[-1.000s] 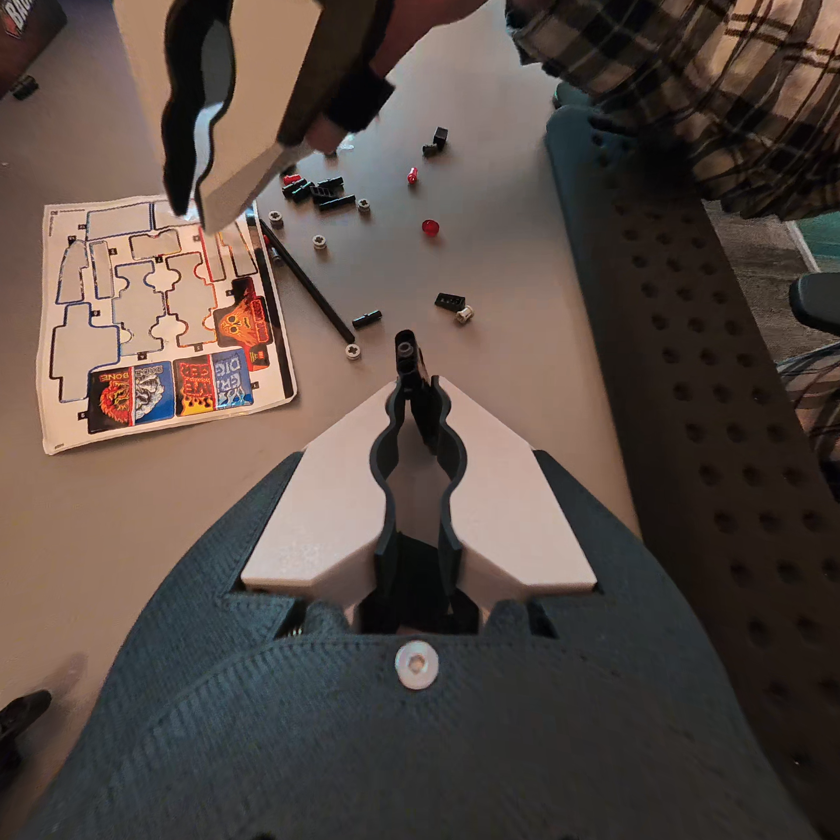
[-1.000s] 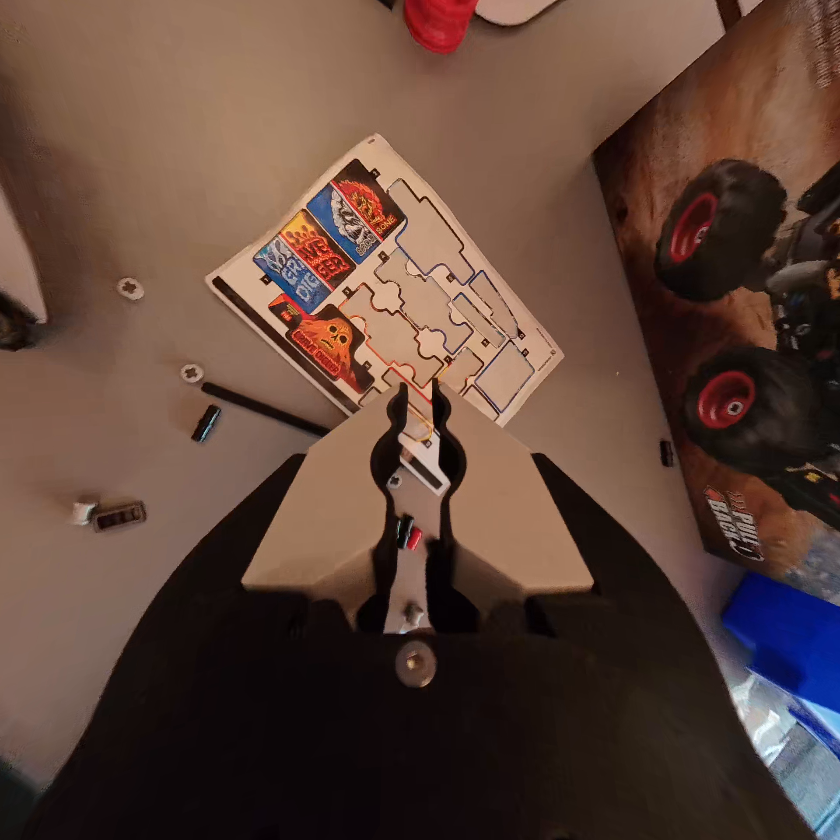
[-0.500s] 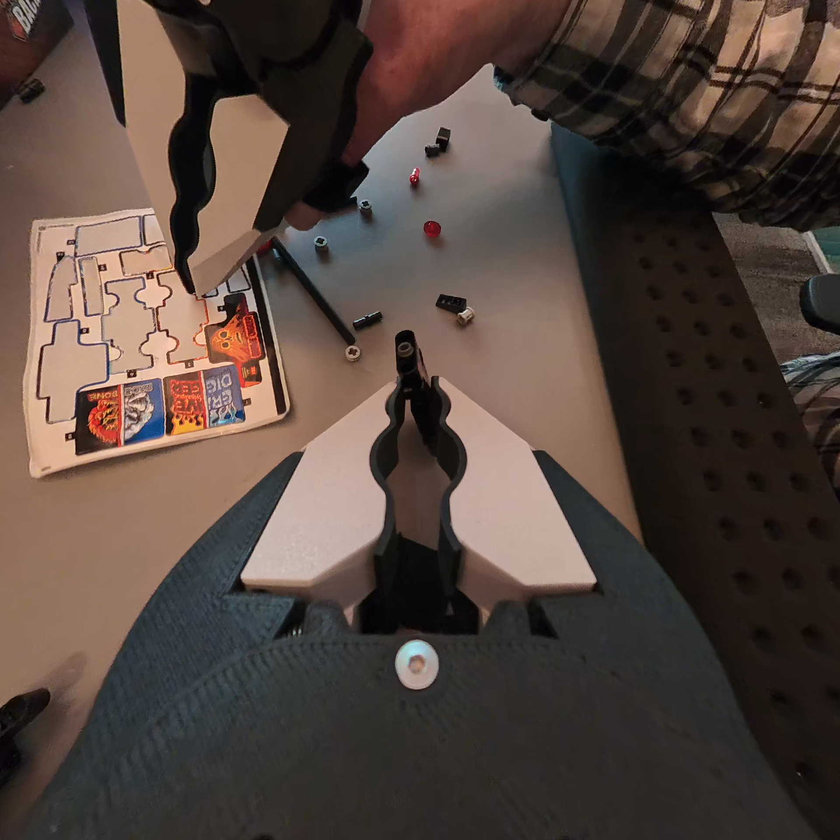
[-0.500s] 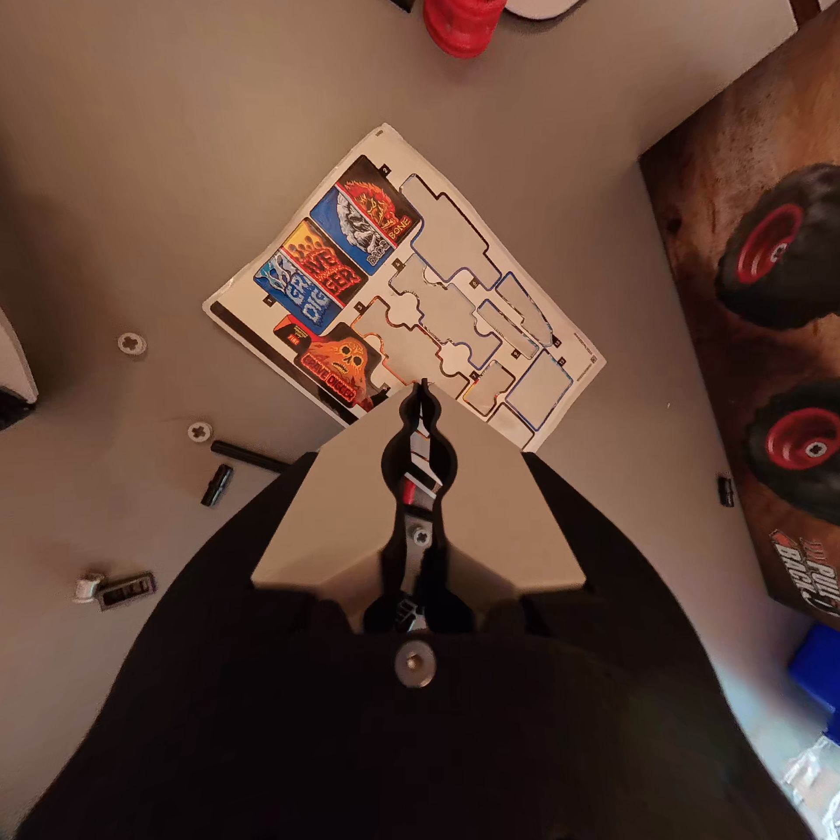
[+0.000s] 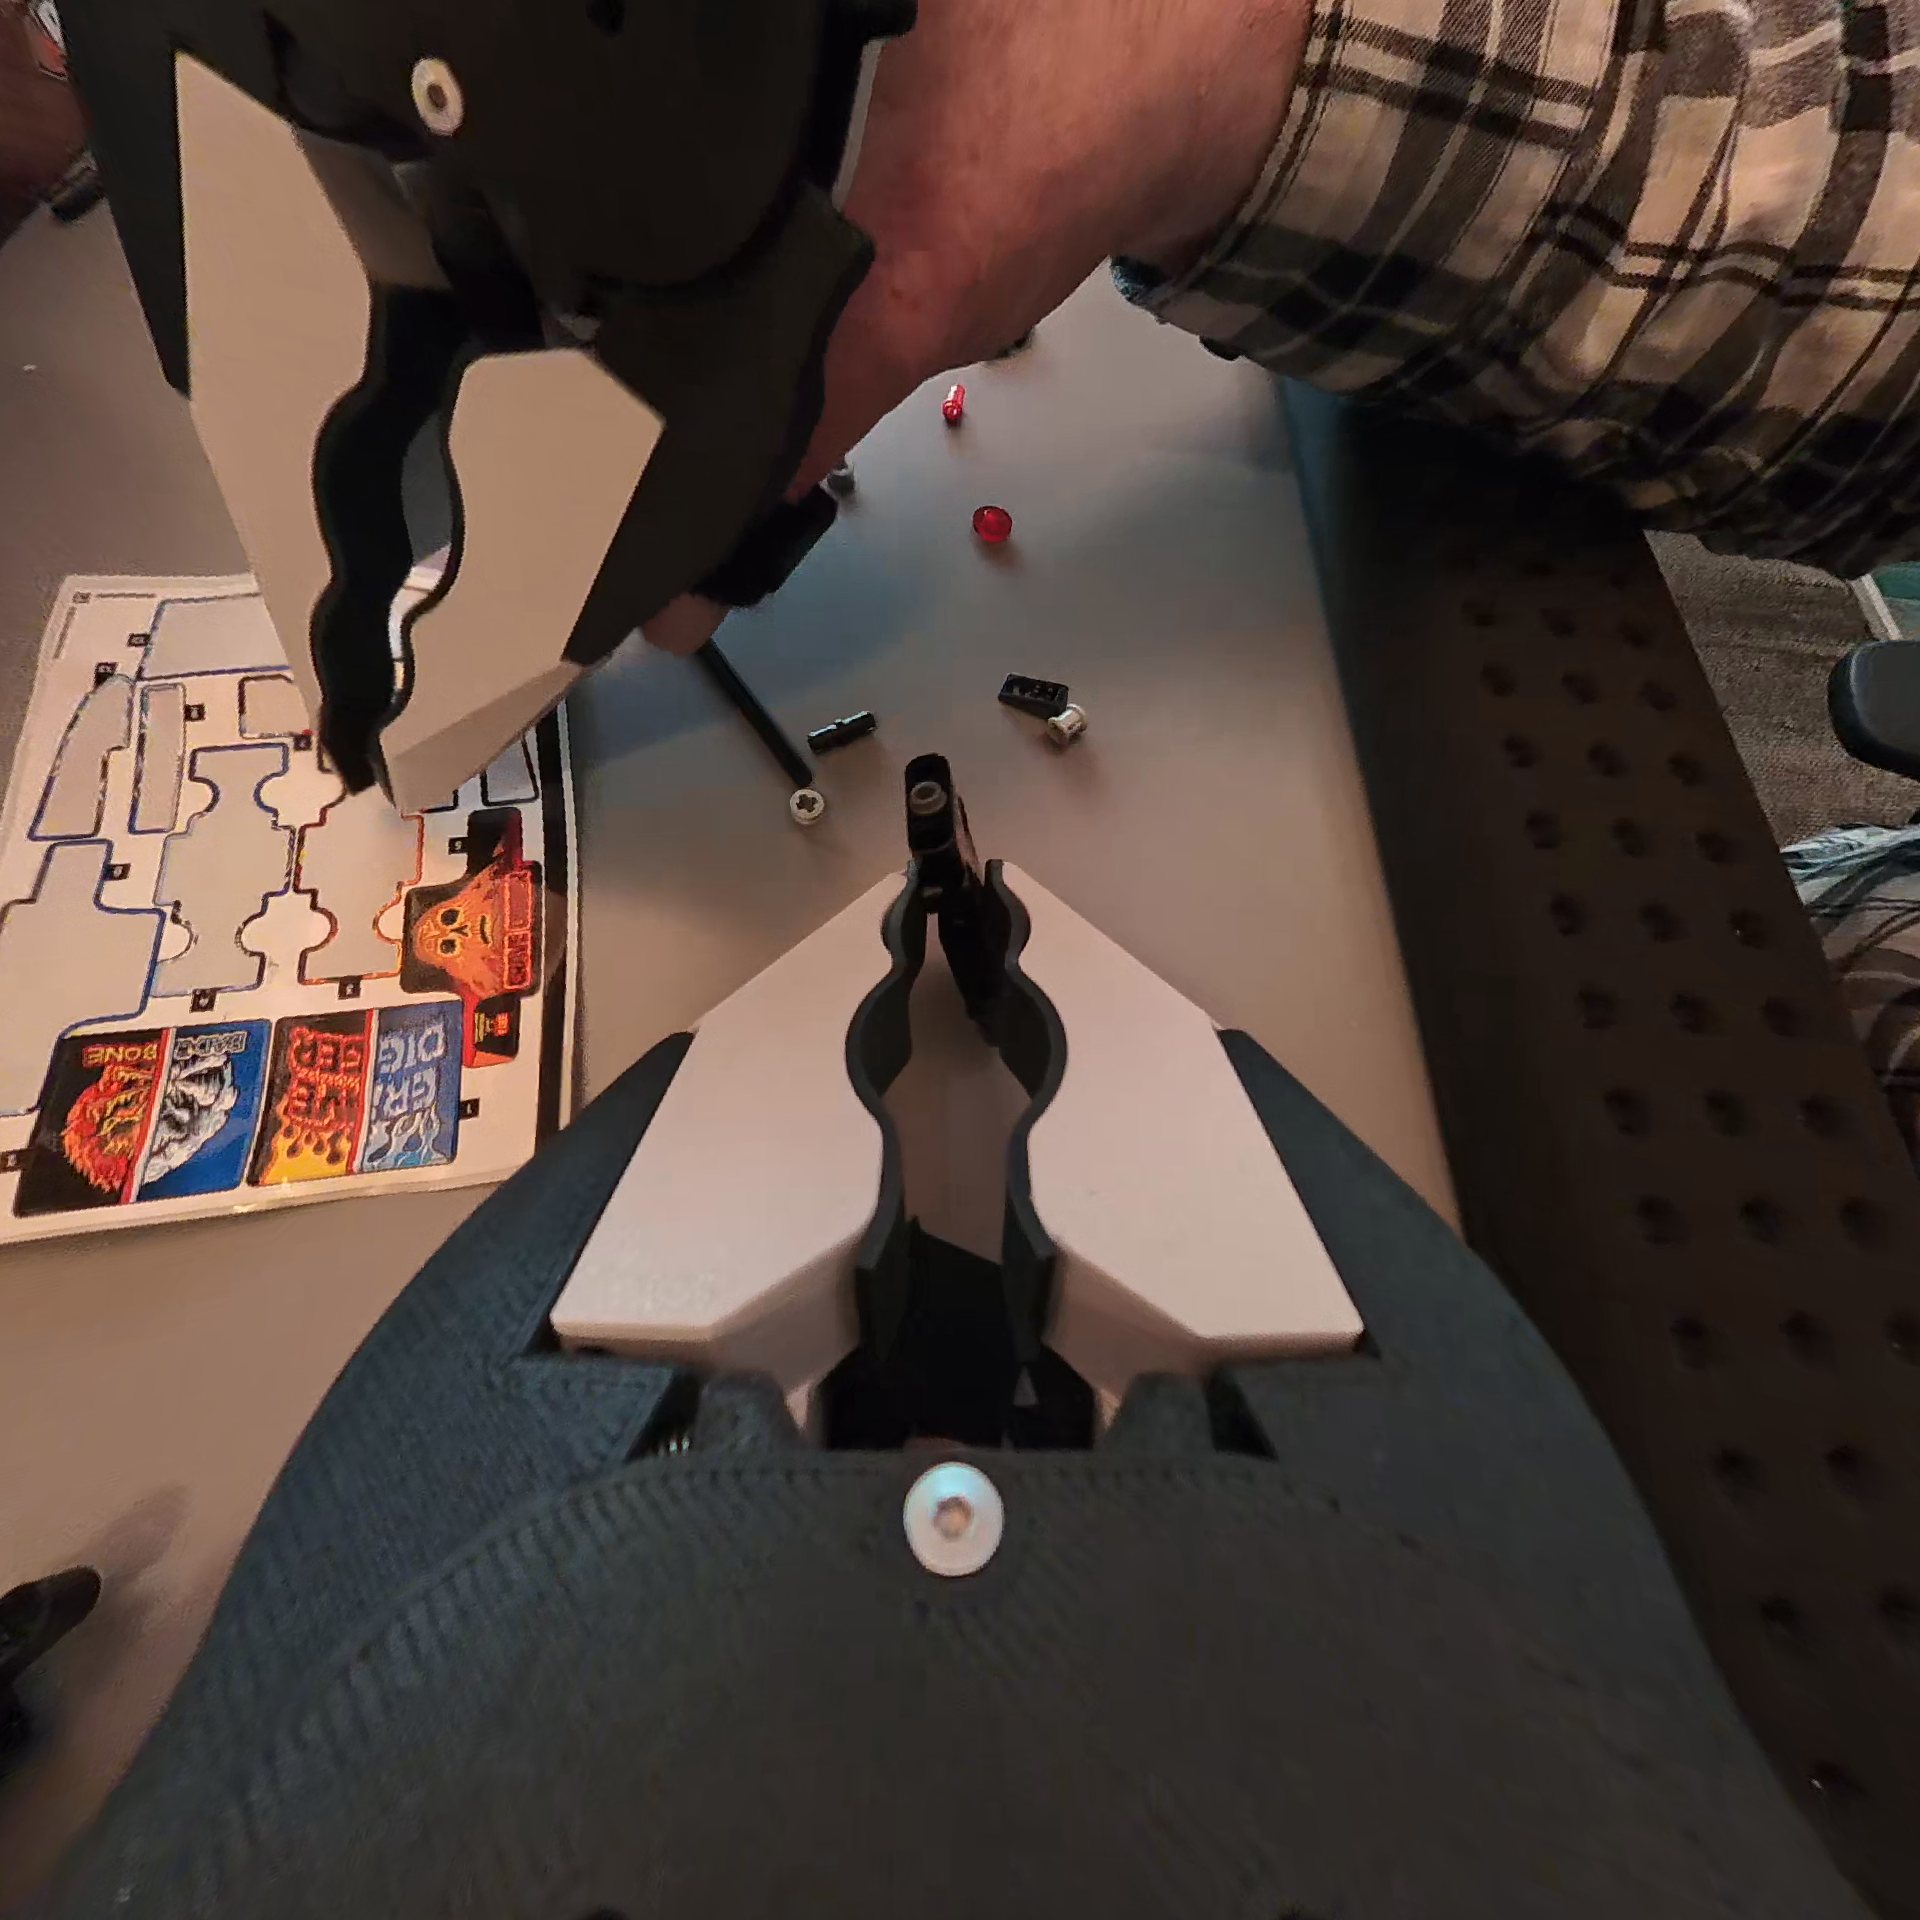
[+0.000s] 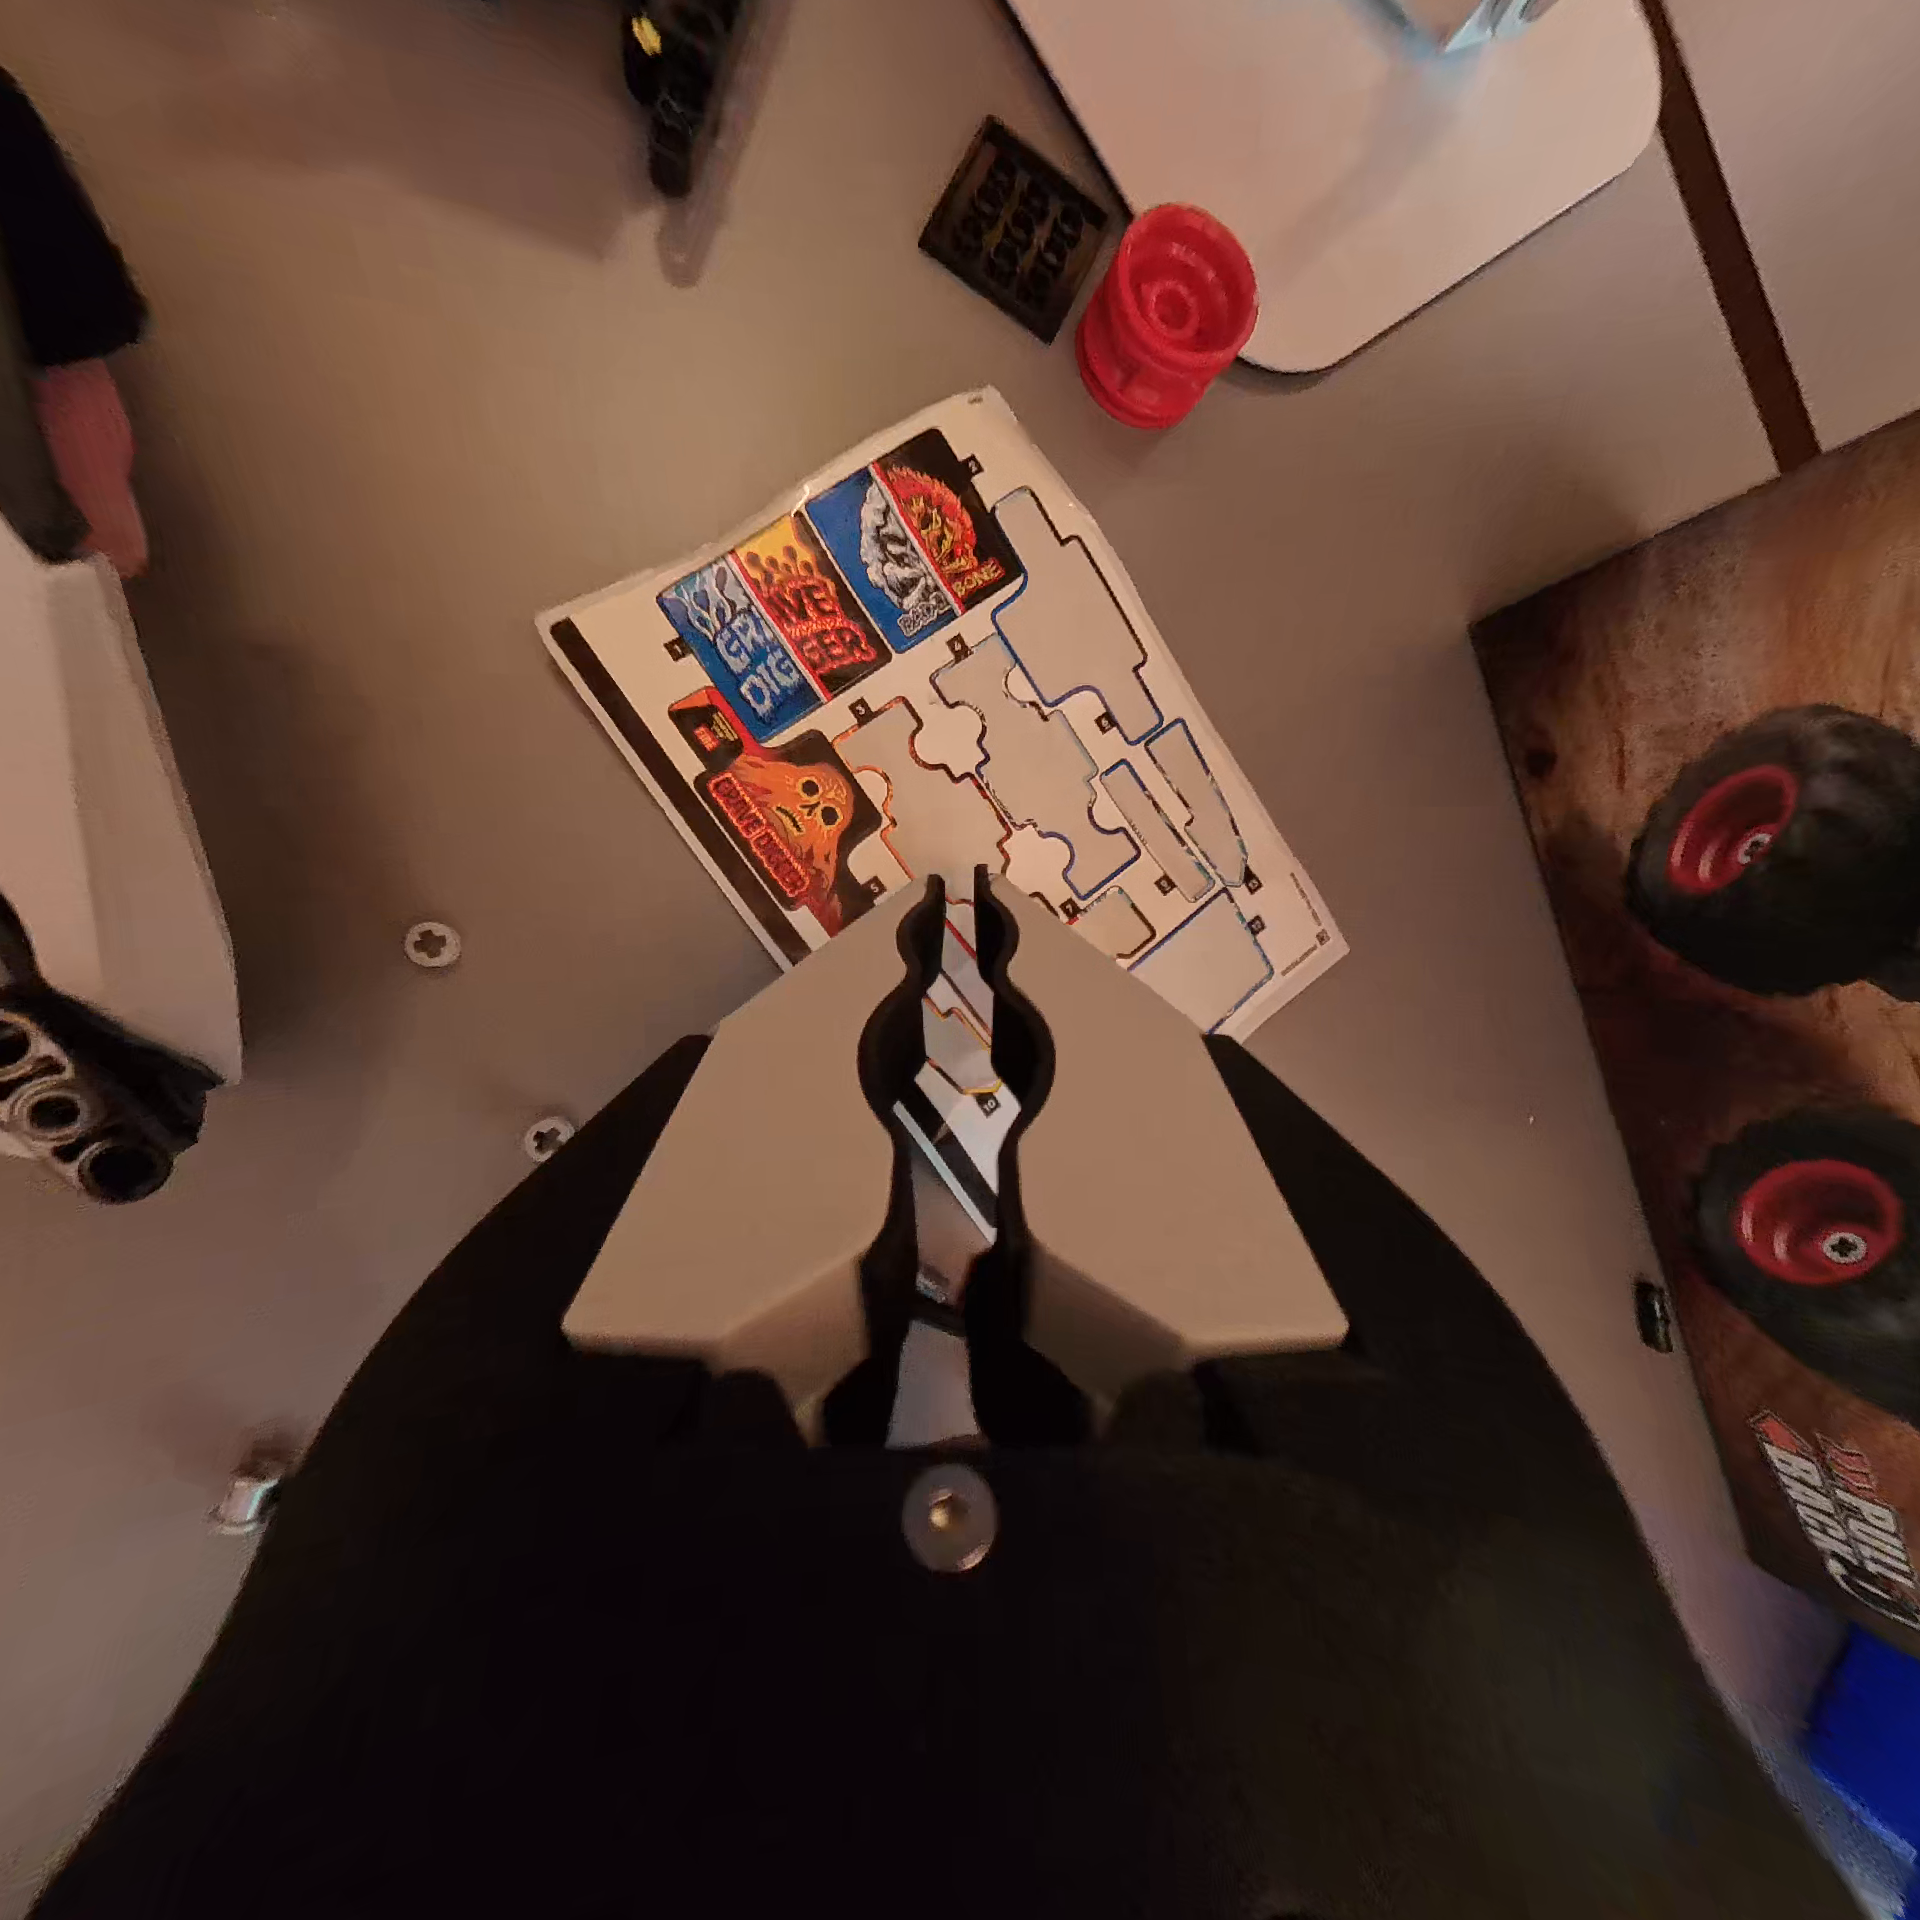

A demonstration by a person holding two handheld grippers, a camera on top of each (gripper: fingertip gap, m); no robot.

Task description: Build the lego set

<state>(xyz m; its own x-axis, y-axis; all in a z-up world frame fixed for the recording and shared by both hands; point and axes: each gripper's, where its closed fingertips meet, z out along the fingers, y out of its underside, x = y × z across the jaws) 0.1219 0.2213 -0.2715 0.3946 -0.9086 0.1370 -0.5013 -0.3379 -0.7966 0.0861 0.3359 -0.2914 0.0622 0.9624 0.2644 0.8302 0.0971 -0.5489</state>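
Left gripper: jaws nearly closed, clamped on a slim black lego piece whose end, with a grey pin in it, pokes out past the tips above the grey table. Right gripper: tips a narrow slit apart, nothing visibly held, poised over the sticker sheet; whether they touch the paper, cannot tell. Most stickers on the sheet are already gone; only the coloured ones at one end remain. Risk 1: tips snag the backing, so the whole sheet lifts or creases instead of one sticker peeling. Risk 2: the right forearm hangs low over the loose parts beyond, namely the black axle, black pin and red stud, and a sweep could scatter them. Risk 3: the slim piece may twist in the left grip if bumped. Farther off lie the red wheel hub and set box.
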